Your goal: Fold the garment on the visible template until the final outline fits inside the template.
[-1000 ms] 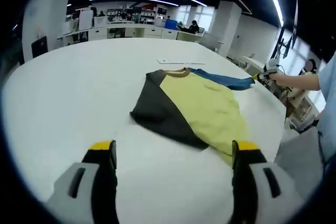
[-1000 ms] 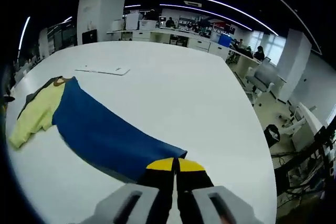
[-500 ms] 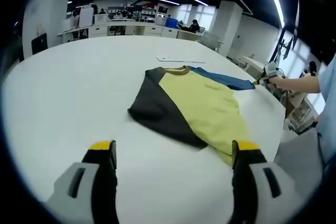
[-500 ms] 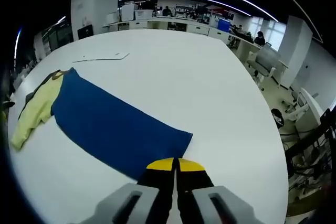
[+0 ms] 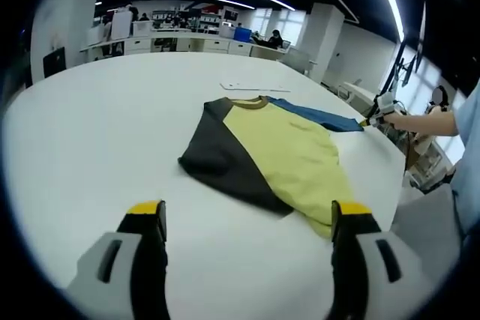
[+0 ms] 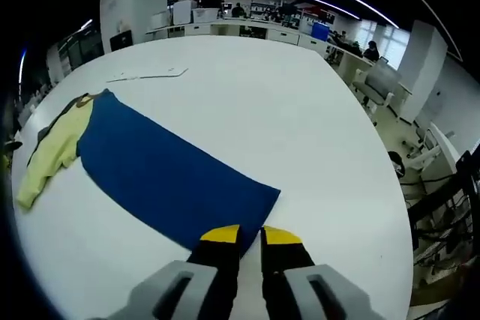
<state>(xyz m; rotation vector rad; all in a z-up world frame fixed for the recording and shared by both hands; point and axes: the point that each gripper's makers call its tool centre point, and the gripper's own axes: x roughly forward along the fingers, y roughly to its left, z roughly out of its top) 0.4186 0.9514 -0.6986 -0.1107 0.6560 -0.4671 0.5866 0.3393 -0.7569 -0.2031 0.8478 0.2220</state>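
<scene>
1. Location: the garment (image 5: 274,151) lies flat on the white counter (image 5: 97,125), well inside its edges; the yellow body and dark sleeve face the left gripper view, the blue panel (image 6: 169,177) runs toward the right gripper view

2. A flat white sheet (image 6: 146,75), possibly the template, lies on the counter beyond the collar, apart from the cloth; whether it is the template cannot be confirmed

3. Left claw (image 5: 247,222): jaws spread wide, empty, held above the counter short of the garment's near edge

4. Right claw (image 6: 250,236): jaws slightly parted at the blue hem; whether any cloth is between the tips cannot be told

5. Handling judgement: thin knit cloth, light, limp, not fragile; it will drape and crease wherever lifted, and is likely to slide easily over the smooth counter, so a one-sided pull may drag the whole piece

6. Recommended hold: pinch at hem corners or sleeve ends, both claws level, so the fold line stays straight
</scene>
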